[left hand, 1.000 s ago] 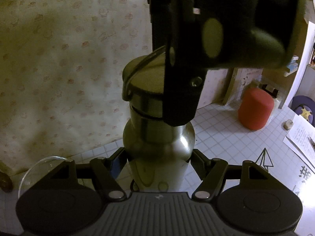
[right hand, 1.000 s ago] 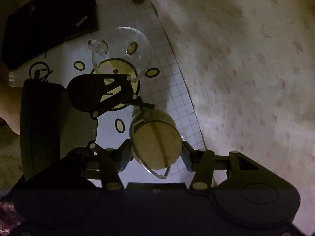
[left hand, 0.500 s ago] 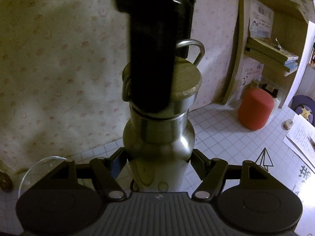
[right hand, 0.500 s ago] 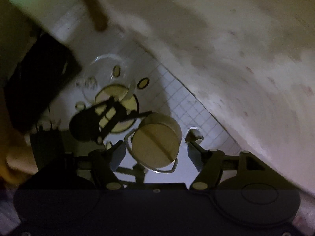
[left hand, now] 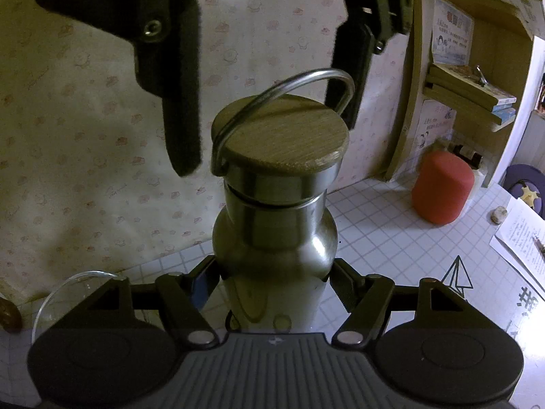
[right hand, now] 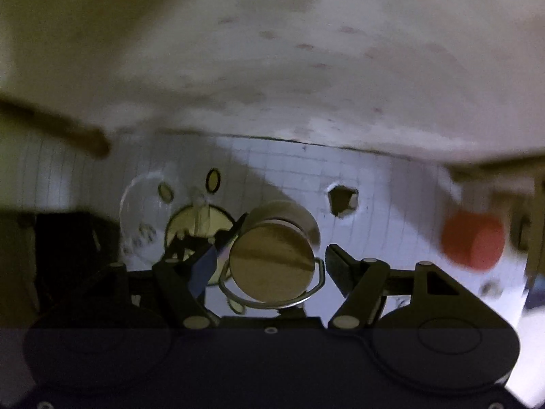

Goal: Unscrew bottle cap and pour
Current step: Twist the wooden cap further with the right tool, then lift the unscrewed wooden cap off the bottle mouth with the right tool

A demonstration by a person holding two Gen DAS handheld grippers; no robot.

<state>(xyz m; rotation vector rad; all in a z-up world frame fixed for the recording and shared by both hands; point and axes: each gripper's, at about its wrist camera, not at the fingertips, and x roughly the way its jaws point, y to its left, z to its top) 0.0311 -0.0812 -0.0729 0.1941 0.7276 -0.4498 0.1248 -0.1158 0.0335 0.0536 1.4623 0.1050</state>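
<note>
Steel bottle [left hand: 272,238] stood upright on the white gridded desk [left hand: 391,225], near its back edge by the papered wall [left hand: 85,109]. Was clamped at the shoulder by the left gripper [left hand: 274,272], both fingers pressed flat against the body. Cap [left hand: 282,143] still seated on the neck, wood-faced on top, steel-sided, with a thin dark seam under its rim. Wire bail [left hand: 306,80] arched up over the cap's far side.

Right gripper [left hand: 269,102] hung above and around the cap, jaws spread wider than the cap, holding nothing. One finger [left hand: 180,102] left of the cap and apart from it; the other finger [left hand: 351,68] behind the bail, contact there impossible to judge. Seen from the right wrist, blurred: cap [right hand: 272,266] between the spread fingers, gap visible on the right, left side too smeared to tell.

Glass bowl [left hand: 64,293] sat toward the left edge of the desk, just beside the left gripper's finger; in the right wrist view the same bowl [right hand: 143,211] lay over yellow printed circles. Red cylinder [left hand: 442,187] stood well apart toward the right, near the wooden shelf [left hand: 477,102] with stacked books. Paper sheet [left hand: 521,235] lay at the right edge. Dark flat object at the left of the right wrist view, too blurred to name.
</note>
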